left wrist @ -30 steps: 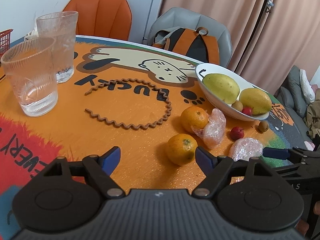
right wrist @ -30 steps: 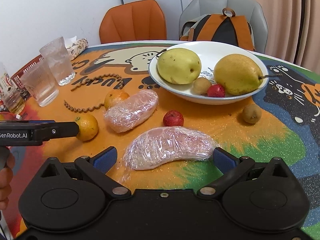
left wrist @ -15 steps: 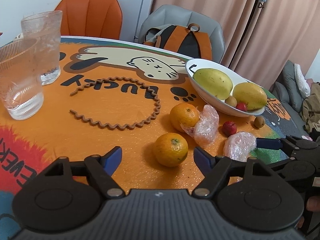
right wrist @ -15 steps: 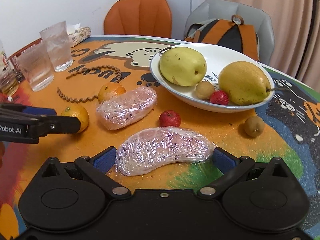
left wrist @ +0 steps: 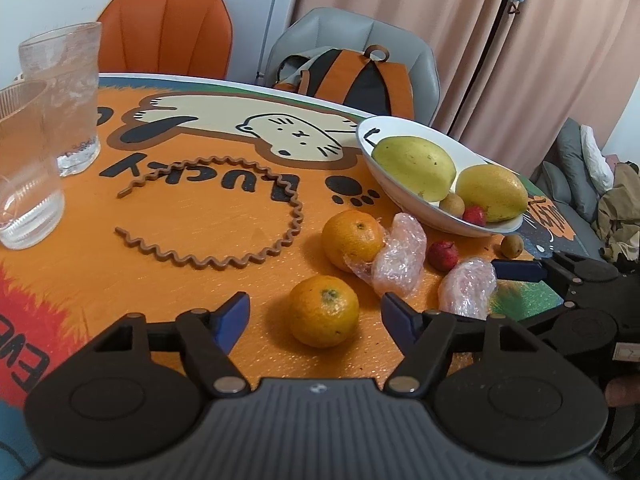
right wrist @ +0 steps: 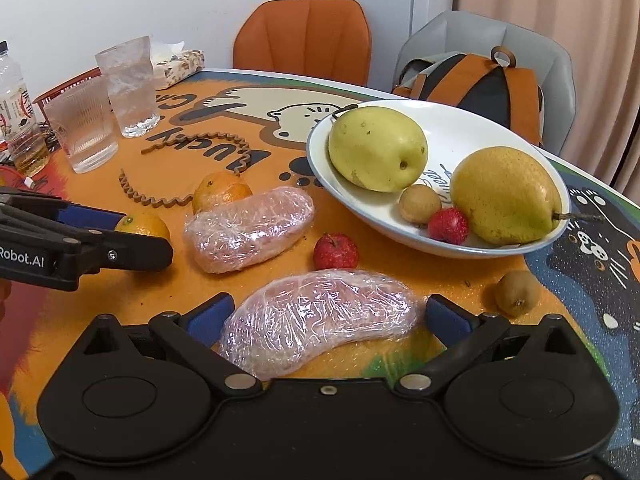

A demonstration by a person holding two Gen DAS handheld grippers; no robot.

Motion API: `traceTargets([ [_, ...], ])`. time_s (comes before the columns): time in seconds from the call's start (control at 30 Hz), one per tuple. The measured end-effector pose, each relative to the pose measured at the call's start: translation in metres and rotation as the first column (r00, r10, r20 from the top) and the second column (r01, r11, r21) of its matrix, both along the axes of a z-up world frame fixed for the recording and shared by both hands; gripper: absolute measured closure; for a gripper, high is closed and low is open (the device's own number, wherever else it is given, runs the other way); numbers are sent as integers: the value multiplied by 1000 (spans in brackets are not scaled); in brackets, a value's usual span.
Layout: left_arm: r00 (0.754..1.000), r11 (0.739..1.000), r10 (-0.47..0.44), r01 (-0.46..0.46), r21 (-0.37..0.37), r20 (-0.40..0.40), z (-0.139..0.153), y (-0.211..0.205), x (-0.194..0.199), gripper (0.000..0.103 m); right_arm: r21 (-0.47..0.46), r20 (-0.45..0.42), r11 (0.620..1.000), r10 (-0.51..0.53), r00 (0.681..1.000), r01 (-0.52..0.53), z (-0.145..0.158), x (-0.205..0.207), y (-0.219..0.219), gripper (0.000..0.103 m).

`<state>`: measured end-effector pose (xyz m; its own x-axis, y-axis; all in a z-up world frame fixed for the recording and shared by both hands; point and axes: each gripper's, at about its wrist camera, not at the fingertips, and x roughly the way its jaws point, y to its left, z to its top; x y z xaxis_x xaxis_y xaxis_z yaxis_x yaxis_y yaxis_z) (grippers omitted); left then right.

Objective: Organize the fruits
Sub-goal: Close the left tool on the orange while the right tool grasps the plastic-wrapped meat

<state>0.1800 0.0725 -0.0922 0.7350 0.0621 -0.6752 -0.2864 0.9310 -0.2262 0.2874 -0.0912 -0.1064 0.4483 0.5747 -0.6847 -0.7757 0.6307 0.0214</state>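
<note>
In the left wrist view, the near orange lies on the table between the fingers of my left gripper. Its jaws are closing, and a gap still shows on each side of the fruit. A second orange sits behind it against a film-wrapped piece. In the right wrist view, another film-wrapped piece lies across the span of my right gripper, which is open. The white bowl holds two yellow pears, a small brown fruit and a red one. A red fruit and a brown fruit lie loose beside it.
Two glasses and a bottle stand at the table's left. A brown wavy cord curls over the middle. An orange chair and a grey chair with a backpack stand behind the table.
The left jaws have narrowed around the near orange. In the right wrist view the wrapped piece sits a little closer between the fingers, and the view has rolled slightly.
</note>
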Motion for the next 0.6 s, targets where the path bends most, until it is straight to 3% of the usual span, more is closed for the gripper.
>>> traceTargets([
  [0.13,1000,1000,-3,3,4,8,-1,-1,3,39,12,8,1000,6,1000,-6,-1,1,0,0],
  [0.3,1000,1000,-9,9,-6,7,-1,-2,7,64,22,24,1000,-5,1000,4,-1,-1,-4,8],
  [0.6,1000,1000,-4,4,-19,21,-1,1,3,66,21,-2,1000,-21,1000,21,3,-1,-10,15],
])
